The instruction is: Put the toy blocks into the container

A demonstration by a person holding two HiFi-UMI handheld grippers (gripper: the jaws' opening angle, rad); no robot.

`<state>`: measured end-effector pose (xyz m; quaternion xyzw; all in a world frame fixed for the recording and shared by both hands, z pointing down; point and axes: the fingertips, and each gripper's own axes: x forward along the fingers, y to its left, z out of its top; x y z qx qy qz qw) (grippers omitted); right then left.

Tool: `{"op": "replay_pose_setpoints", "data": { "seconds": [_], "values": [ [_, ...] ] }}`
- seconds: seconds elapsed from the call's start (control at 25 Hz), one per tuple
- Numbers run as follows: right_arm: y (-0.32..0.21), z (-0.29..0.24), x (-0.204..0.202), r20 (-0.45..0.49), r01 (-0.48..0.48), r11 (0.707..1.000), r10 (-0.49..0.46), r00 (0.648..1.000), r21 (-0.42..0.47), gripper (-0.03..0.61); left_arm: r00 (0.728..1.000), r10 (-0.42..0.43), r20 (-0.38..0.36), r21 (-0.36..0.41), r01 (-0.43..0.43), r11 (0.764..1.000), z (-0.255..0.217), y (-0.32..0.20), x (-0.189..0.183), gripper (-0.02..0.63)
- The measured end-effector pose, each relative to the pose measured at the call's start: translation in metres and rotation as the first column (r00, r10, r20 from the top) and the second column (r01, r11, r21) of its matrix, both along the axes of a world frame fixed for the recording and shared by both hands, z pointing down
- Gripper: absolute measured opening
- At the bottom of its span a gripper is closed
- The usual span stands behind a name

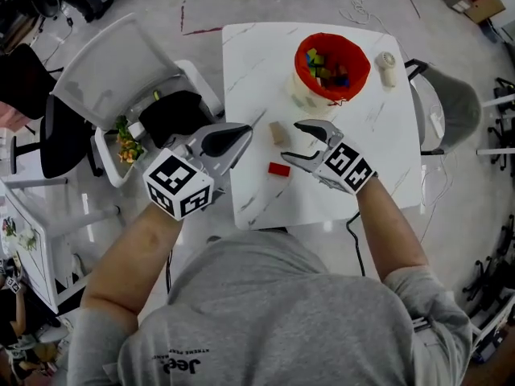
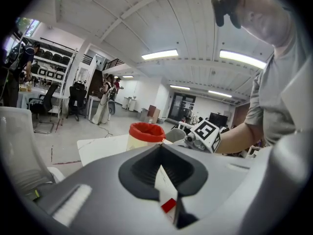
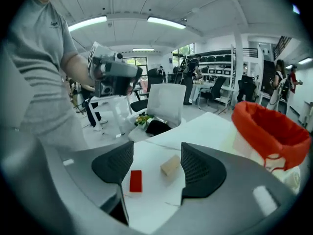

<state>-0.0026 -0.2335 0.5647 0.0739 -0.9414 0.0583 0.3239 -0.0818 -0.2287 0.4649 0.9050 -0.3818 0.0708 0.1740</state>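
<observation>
While both claws hover low, two blocks lie loose on the table

As I look down from the head view, the white table (image 1: 249, 63) carries the container (image 1: 301, 63) at its far side: a pale tub lined with a red bag, with a heap of coloured blocks already inside. A small white object (image 1: 387, 68) stands just beside it. Two blocks are outside the tub, on the bare tabletop nearer to me. The red block (image 1: 279, 169) lies flat, and the tan block (image 1: 278, 133) sits a little farther in, toward the container.

My right gripper (image 1: 294, 141) is released, its jaws standing wide apart. Its own view frames both loose blocks in the gap, and neither one touches a pad. My left gripper (image 1: 244, 133) is clenched with nothing in it, its tips met over the table's left edge. Through the thin slit behind them I see only a sliver of tabletop and the red block.
</observation>
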Motion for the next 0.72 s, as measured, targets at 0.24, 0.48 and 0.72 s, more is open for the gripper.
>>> {"op": "replay_pose_setpoints", "data": {
  "seconds": [0.24, 0.48, 0.72],
  "values": [
    [0.04, 0.08, -0.005, -0.176, 0.072, 0.997, -0.075, 0.981, -0.026, 0.291, 1.0, 0.004, 0.008, -0.022, -0.004, 1.0, 0.015, 0.028, -0.011, 0.058],
    [0.062, 0.143, -0.002, -0.292, 0.107, 0.99, -0.128, 0.948, -0.089, 0.29, 1.0, -0.014, 0.006, -0.048, 0.014, 0.999, 0.026, 0.042, -0.025, 0.058],
    [0.063, 0.158, 0.003, -0.361, 0.102, 0.991, -0.125, 0.924, -0.083, 0.146, 1.0, -0.013, 0.014, -0.061, 0.013, 0.998, 0.031, 0.052, -0.032, 0.058]
  ]
}}
